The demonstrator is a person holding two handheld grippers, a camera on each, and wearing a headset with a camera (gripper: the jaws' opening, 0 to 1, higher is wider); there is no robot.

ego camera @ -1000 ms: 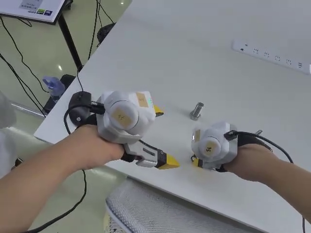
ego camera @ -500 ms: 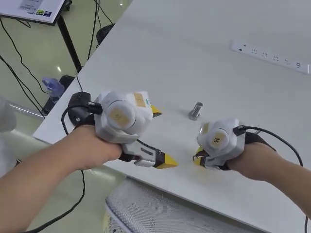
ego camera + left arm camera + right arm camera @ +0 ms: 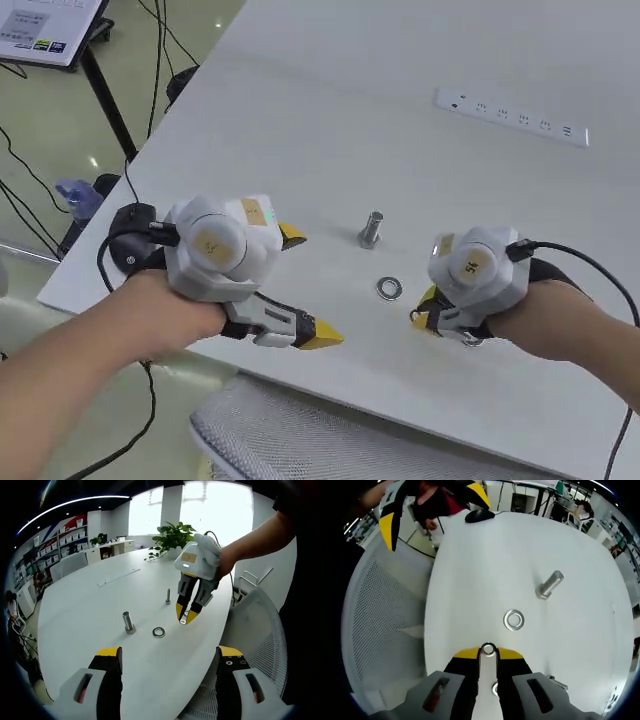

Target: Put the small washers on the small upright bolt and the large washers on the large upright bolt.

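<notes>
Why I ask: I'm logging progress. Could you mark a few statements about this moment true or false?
1. The right gripper is shut on a small washer. True.
2. The large washer already sits on the large bolt. False: it lies flat on the table beside the bolt.
3. The left gripper is open and holds nothing. True.
4. The large bolt lies on its side. False: it stands upright.

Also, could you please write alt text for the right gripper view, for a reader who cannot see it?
The right gripper, its yellow-tipped jaws shut, pinches a small washer over a white table. Just ahead a larger washer lies flat, and beyond it stands a large bolt. The left gripper, jaws open, shows at the top.
</notes>
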